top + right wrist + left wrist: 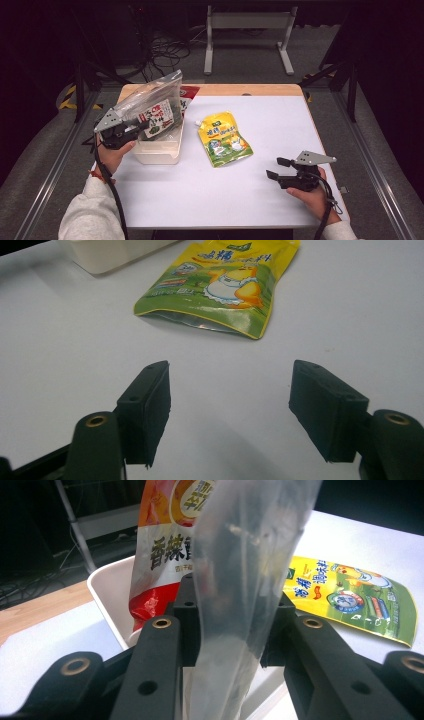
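Observation:
A clear plastic bag (150,102) with printed packets inside leans tilted over a white bin (157,152) at the table's left. My left gripper (142,126) grips the bag's lower part. In the left gripper view the bag (245,570) runs up between the two jaws and touches both pads. My left gripper (232,615) is shut on it there. An orange-red packet (160,540) stands in the bin (107,595) behind the bag. A yellow-green spout pouch (223,140) lies flat mid-table. At the front right my right gripper (277,168) hovers open, with nothing between its jaws, short of the pouch (220,285).
White table surface (210,195) stretches between the two hands. A red packet (189,92) pokes out behind the bin at the back edge. Cables and a white metal frame (247,22) lie on the floor beyond the table. Rails run along both sides.

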Demonstrator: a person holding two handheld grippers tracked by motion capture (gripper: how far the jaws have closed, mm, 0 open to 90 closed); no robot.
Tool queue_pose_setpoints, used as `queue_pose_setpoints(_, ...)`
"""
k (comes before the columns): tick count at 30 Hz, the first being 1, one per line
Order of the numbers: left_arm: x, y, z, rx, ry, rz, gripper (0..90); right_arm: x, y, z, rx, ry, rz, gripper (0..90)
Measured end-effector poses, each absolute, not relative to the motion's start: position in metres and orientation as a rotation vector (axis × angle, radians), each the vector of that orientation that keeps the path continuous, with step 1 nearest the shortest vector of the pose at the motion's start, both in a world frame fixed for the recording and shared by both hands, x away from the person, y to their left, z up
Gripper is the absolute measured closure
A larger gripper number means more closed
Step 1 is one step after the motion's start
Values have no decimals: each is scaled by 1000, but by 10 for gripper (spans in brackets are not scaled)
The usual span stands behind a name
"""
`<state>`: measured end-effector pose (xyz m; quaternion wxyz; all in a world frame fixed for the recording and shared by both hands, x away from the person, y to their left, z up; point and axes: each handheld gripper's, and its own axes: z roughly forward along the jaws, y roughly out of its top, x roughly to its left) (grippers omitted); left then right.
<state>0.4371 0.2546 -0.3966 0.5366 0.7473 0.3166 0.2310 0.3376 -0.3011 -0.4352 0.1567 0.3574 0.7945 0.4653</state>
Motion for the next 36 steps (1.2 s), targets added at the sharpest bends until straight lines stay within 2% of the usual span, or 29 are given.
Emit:
queue_pose_setpoints(13,431,258,-391,1734,764,556,612,339,-301,-435,1029,2270,1323,333)
queue_pose_setpoints(16,428,259,-390,1734,772,574,619,340,-300,-435,1029,2270,1325,333)
queue_pose_setpoints(26,419,262,-389,1734,793,587,528,342,-299,-434,1035,2264,1325,343)
queue_pose_setpoints(30,411,263,-390,1783,808,616,454,345,-299,-433,1053,2247,1344,356)
queue_pose_setpoints(33,404,263,-391,1798,826,643,347,347,-298,-430,1046,2238,1346,386)
queue_pose_setpoints(36,394,262,-390,1804,824,651,292,352,-297,-427,1051,2237,1337,409)
